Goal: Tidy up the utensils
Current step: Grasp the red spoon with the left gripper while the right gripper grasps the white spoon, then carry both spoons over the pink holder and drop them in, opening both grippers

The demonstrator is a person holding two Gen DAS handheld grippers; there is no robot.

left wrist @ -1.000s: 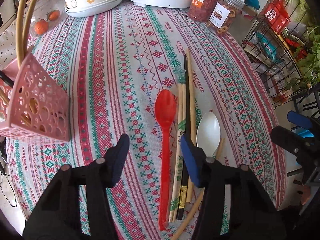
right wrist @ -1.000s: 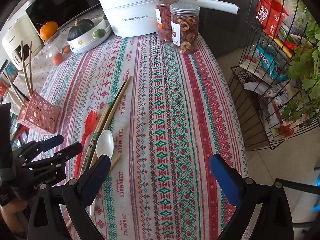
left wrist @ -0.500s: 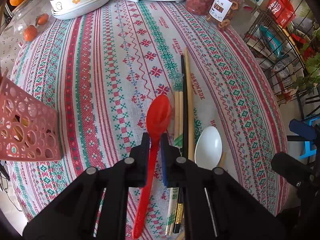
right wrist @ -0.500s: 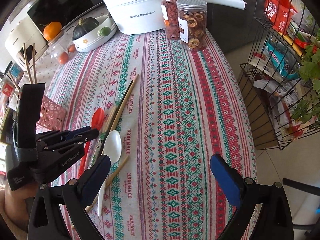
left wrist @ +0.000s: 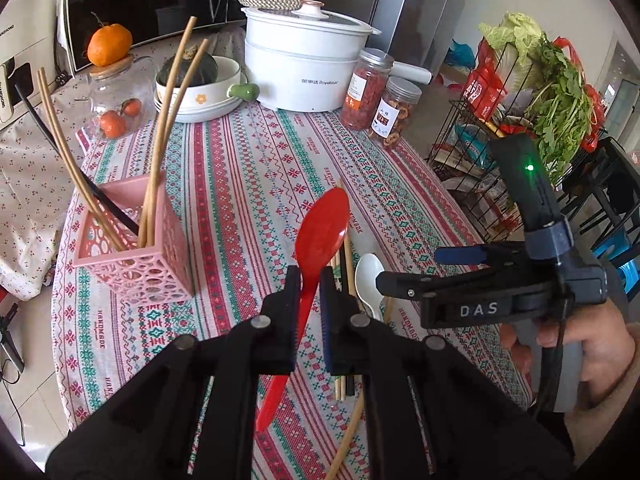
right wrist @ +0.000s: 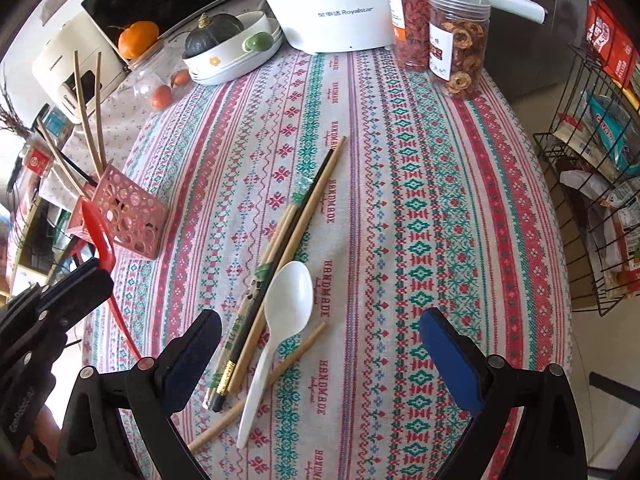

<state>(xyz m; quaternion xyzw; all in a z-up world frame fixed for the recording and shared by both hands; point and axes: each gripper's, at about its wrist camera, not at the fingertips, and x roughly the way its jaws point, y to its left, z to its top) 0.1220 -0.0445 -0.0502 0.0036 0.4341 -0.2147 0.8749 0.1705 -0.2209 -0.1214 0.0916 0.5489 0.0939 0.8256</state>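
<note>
1. The left gripper (left wrist: 309,286) was clamped on the handle of the red spoon (left wrist: 320,228), just below the bowl. The spoon was lifted off the worktop (left wrist: 248,184), its bowl pointing toward 12 o'clock and its handle end trailing toward 6 o'clock under the gripper.
2. The pink utensil basket (left wrist: 132,256) stood on the worktop at 9 o'clock from the red spoon, apart from it. Several chopsticks (left wrist: 168,120) leaned in it, tips up.
3. The right gripper (right wrist: 320,356) was spread wide and held nothing. It hovered above the white spoon (right wrist: 288,300), which lay flat on the worktop with its bowl toward 12 o'clock.
4. A bundle of loose chopsticks (right wrist: 296,224) lay on the worktop just beside the white spoon, at 10 o'clock from its bowl. One further chopstick (right wrist: 260,384) ran crosswise under the white spoon's handle.
5. A white cooker pot (left wrist: 300,64) and two lidded jars (left wrist: 380,92) stood at the worktop's far edge, at 12 o'clock, well apart from the utensils.
</note>
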